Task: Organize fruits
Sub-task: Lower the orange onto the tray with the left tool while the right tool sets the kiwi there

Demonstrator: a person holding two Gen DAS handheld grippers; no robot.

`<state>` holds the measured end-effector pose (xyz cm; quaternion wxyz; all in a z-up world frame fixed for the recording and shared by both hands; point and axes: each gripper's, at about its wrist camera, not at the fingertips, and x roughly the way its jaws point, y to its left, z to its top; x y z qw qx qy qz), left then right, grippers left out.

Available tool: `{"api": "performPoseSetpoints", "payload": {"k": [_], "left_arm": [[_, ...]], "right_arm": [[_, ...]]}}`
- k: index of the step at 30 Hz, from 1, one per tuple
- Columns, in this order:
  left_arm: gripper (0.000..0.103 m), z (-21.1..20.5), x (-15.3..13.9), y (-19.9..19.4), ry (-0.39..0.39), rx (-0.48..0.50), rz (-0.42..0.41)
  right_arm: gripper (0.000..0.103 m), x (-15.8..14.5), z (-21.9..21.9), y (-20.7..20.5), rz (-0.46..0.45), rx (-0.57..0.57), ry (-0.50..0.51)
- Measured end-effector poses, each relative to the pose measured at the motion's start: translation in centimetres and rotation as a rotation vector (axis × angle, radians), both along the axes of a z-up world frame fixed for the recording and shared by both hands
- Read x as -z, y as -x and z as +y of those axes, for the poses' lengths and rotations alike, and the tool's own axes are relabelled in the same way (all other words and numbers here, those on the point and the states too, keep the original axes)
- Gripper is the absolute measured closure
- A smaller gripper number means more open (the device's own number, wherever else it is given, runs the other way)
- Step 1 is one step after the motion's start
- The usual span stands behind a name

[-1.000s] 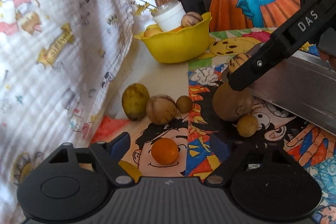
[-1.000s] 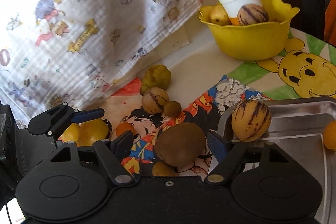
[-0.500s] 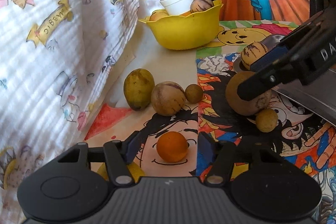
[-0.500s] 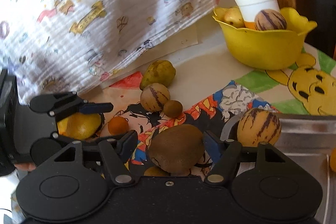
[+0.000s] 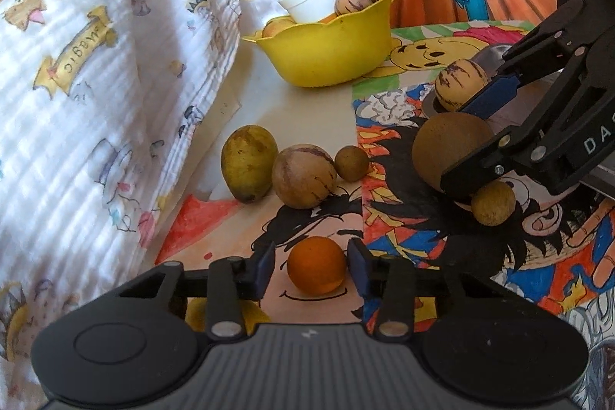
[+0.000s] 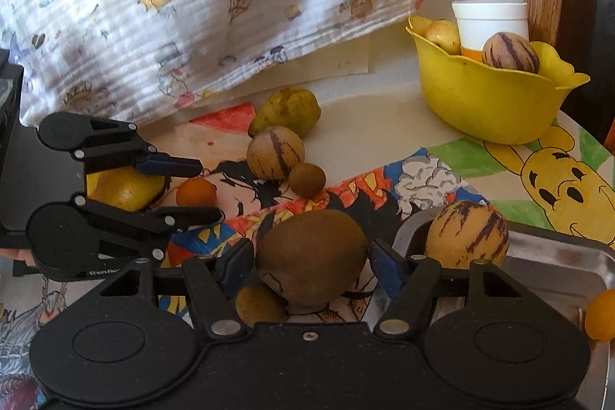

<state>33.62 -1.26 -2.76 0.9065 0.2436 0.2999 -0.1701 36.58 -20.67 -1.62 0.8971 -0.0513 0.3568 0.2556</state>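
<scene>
A small orange fruit (image 5: 316,266) lies on the cartoon mat between the blue pads of my left gripper (image 5: 313,266), whose jaws are closing; narrow gaps remain beside it. The right wrist view shows that left gripper (image 6: 203,187) straddling the orange fruit (image 6: 196,193). A large brown fruit (image 6: 311,256) sits between the fingers of my right gripper (image 6: 311,264), whose jaws are closing too, the pads close beside it. In the left wrist view the right gripper (image 5: 455,143) brackets the brown fruit (image 5: 449,148).
A yellow bowl (image 6: 492,102) with fruit and a white cup stands at the back. A metal tray (image 6: 557,264) holds a striped melon (image 6: 467,235). A pear (image 5: 248,168), another striped melon (image 5: 303,175) and small brown fruits (image 5: 351,163) lie nearby. Printed cloth (image 5: 96,83) hangs left.
The left jaws have narrowed around the orange fruit. The right gripper has rolled, sunk a little and drawn its fingers closer around the brown fruit.
</scene>
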Motion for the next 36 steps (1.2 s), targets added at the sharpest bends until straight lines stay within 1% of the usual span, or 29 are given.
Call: {"api": "performPoseSetpoints", "payload": {"k": [6, 8, 12, 15, 20, 27, 33, 36], "left_arm": [[0.058, -0.2, -0.1, -0.4, -0.019, 0.015, 0.016], [0.068, -0.2, -0.2, -0.5, -0.014, 0.026, 0.028], [0.069, -0.5, -0.1, -0.3, -0.027, 0.028, 0.022], [0.069, -0.5, -0.2, -0.3, -0.013, 0.016, 0.029], [0.069, -0.3, -1.2, 0.5, 0.053, -0.006, 0.017], [0.069, -0.7, -3.9, 1.6, 0.185, -0.077, -0.013], [0.069, -1.8, -5.7, 2.5, 0.283, -0.114, -0.036], [0.069, -3.0, -6.3, 3.1, 0.323, -0.106, -0.031]], "right_arm": [[0.035, 0.3, 0.2, -0.3, 0.002, -0.008, 0.001], [0.035, 0.3, 0.3, -0.2, -0.003, -0.012, 0.004], [0.036, 0.3, 0.0, -0.1, -0.003, -0.007, -0.014], [0.036, 0.3, -0.1, 0.1, -0.012, -0.001, -0.025], [0.037, 0.2, -0.4, 0.8, -0.031, -0.003, -0.052], [0.037, -1.4, -1.8, 3.2, -0.066, 0.01, -0.105], [0.037, -3.0, -4.8, 5.5, -0.106, 0.051, -0.138], [0.037, -3.4, -7.1, 6.8, -0.113, 0.071, -0.145]]}}
